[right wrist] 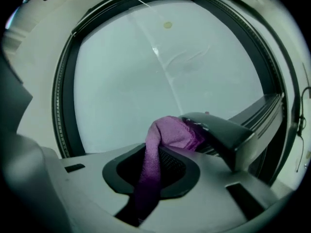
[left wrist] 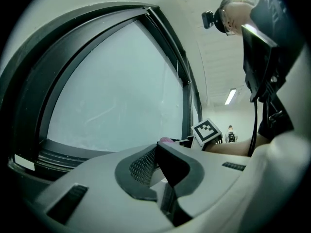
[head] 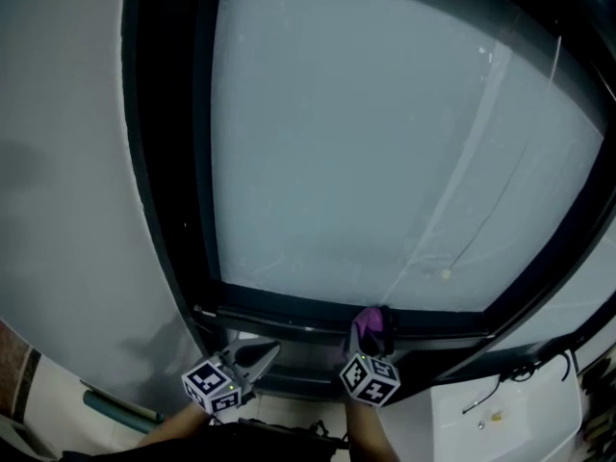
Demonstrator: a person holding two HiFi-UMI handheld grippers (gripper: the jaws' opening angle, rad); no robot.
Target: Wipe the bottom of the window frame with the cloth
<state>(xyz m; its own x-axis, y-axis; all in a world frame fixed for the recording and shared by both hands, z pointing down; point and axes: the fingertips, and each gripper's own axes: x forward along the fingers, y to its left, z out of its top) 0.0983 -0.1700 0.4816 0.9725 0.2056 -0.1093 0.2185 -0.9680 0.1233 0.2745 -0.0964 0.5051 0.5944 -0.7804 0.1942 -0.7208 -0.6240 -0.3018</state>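
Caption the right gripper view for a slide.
Purple cloth clamped in the right gripper, facing the pane and its dark frame.

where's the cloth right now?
Head view, lower centre: the purple cloth is clamped in the right tool at the bottom window frame, just right of the left tool.

No readable words, brands or numbers anywhere tbh, the only printed stuff is the black-and-white square patterns on the cubes of the left gripper (head: 258, 356) and right gripper (head: 373, 323), which aren't text
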